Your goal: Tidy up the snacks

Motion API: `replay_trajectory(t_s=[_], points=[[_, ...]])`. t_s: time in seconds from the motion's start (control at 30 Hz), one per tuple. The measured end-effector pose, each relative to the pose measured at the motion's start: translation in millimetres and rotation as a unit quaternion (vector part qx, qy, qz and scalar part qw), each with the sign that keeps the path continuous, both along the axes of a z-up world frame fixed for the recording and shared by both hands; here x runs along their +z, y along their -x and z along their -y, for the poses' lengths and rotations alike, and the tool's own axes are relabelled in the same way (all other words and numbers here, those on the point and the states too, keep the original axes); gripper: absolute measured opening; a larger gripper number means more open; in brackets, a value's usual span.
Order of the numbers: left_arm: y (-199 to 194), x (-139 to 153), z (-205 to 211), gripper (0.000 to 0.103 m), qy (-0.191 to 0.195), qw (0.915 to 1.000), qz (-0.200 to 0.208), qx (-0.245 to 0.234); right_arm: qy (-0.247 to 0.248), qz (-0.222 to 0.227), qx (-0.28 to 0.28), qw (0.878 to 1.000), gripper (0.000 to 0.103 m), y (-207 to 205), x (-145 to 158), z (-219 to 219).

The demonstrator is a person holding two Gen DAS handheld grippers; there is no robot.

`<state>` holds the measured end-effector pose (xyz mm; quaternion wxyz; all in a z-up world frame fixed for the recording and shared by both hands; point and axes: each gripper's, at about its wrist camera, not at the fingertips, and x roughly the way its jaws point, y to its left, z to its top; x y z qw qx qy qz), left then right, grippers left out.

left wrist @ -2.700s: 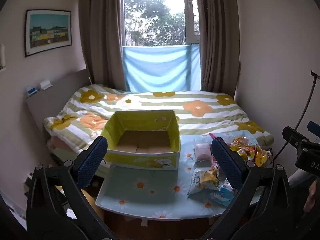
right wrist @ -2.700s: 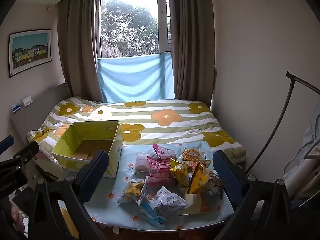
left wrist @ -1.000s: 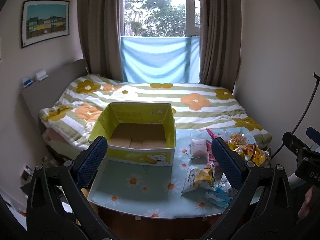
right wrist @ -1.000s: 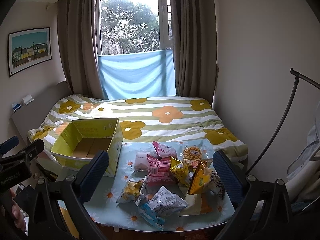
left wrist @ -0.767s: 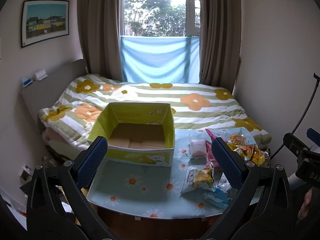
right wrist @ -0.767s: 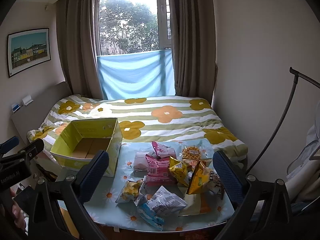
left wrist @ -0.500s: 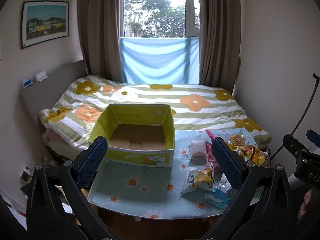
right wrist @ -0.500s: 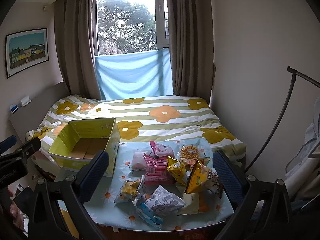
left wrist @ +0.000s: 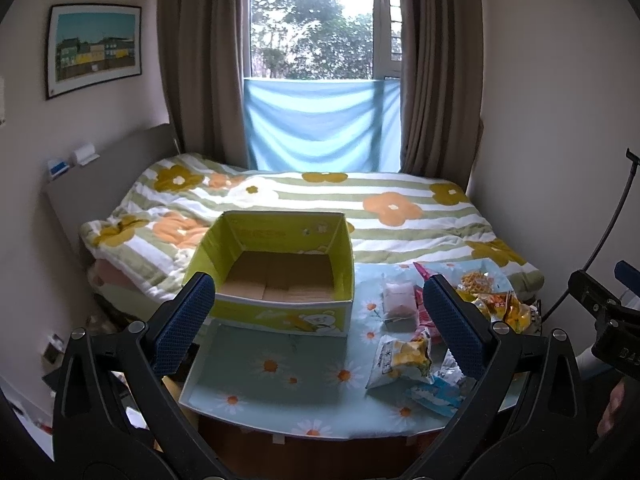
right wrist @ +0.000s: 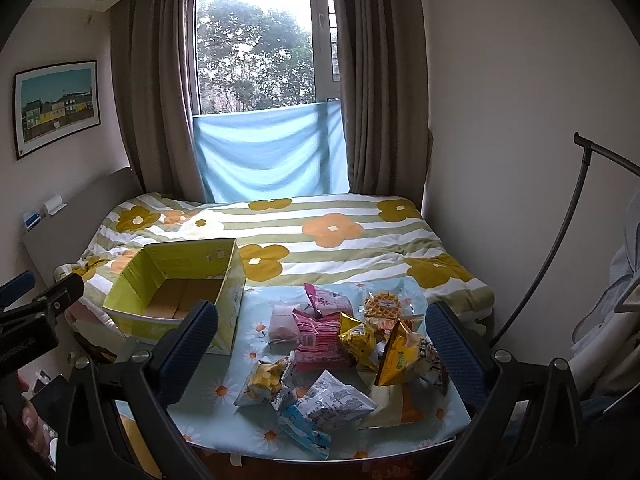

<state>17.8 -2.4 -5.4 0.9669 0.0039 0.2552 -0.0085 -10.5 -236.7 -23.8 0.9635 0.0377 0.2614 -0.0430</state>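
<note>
An empty yellow-green cardboard box [left wrist: 276,268] [right wrist: 180,284] stands on the left of a small table with a daisy-print cloth [left wrist: 280,372] [right wrist: 224,408]. A heap of snack packets [right wrist: 340,344] [left wrist: 424,332] lies on the table's right half: pink, yellow, grey-white and blue ones. My left gripper [left wrist: 320,320] hovers open near the table's front edge, facing the box. My right gripper [right wrist: 324,344] is open too, held back from the heap, nothing between its fingers. The other gripper shows at each view's edge.
A bed with a flower-striped quilt [left wrist: 360,208] lies right behind the table. Curtains and a window [right wrist: 256,56] stand at the far wall. A black curved stand [right wrist: 568,216] rises at the right. Clutter sits on the floor left of the table.
Both views have drifted slightly; the table and box sit a little differently in frame. Nothing on the table has moved, and both grippers stay open.
</note>
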Motion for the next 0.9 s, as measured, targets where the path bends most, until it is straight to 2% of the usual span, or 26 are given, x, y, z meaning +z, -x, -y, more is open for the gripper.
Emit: replay_trajectory(t_s=[0.33,0.53,0.73,0.9], points=[[0.4,1.6,-2.1,0.103,0.001,1.0000,-0.004,0.005,0.000,0.001,0.005,1.000,0.103,-1.0,3.0,-4.3],[-6.9,-6.0,-0.6,0.103,0.009,0.9997,-0.023,0.005,-0.002,-0.010,0.003,1.000,0.103,-1.9,-2.1,7.3],[-23.2,-29.6,14.8,0.103,0.022,0.9972,-0.069,-0.020,-0.004,-0.042,-0.001,0.999,0.103,-6.0,-21.8,32.2],[-43.2,-61.1,39.8,0.103,0.039,0.9891,-0.132,-0.052,-0.033,-0.087,0.004,0.996,0.103,-15.9,-54.5,53.6]])
